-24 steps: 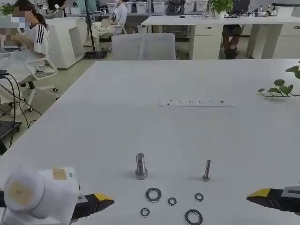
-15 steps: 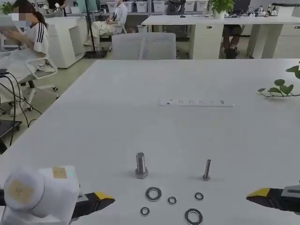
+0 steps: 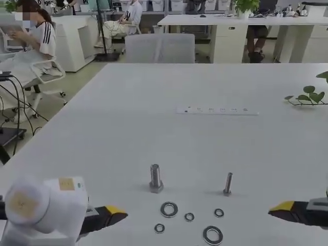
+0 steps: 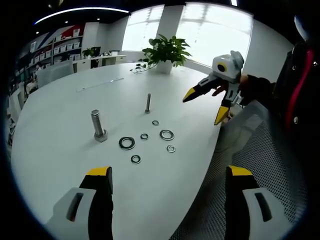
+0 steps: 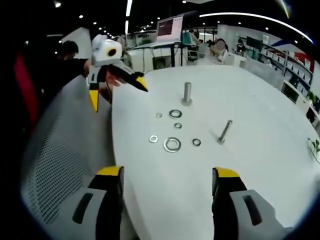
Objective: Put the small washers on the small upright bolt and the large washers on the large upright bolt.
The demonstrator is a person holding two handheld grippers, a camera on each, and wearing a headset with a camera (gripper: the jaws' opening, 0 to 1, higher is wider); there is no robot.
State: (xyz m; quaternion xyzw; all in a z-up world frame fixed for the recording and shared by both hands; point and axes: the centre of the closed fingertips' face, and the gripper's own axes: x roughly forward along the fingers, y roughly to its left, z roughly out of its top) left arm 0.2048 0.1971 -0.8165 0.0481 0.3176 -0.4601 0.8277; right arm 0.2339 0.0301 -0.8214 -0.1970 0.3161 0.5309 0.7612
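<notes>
The large upright bolt (image 3: 156, 179) stands left of the small upright bolt (image 3: 227, 183) on the white table (image 3: 205, 138). In front of them lie two large washers (image 3: 168, 209) (image 3: 212, 235) and several small washers (image 3: 189, 217). My left gripper (image 3: 114, 215) hovers low at the near left, open and holding nothing, its jaws (image 4: 168, 172) wide apart. My right gripper (image 3: 281, 210) hovers at the near right, also open and holding nothing (image 5: 167, 172). Both stay off the table's near edge, apart from the washers. The left gripper view has the large bolt (image 4: 98, 126) and small bolt (image 4: 148, 103).
A white power strip (image 3: 217, 109) lies further back on the table, and a plant sprig (image 3: 307, 97) sits at the right edge. A grey chair (image 3: 160, 48) stands at the far end. People sit at desks beyond it.
</notes>
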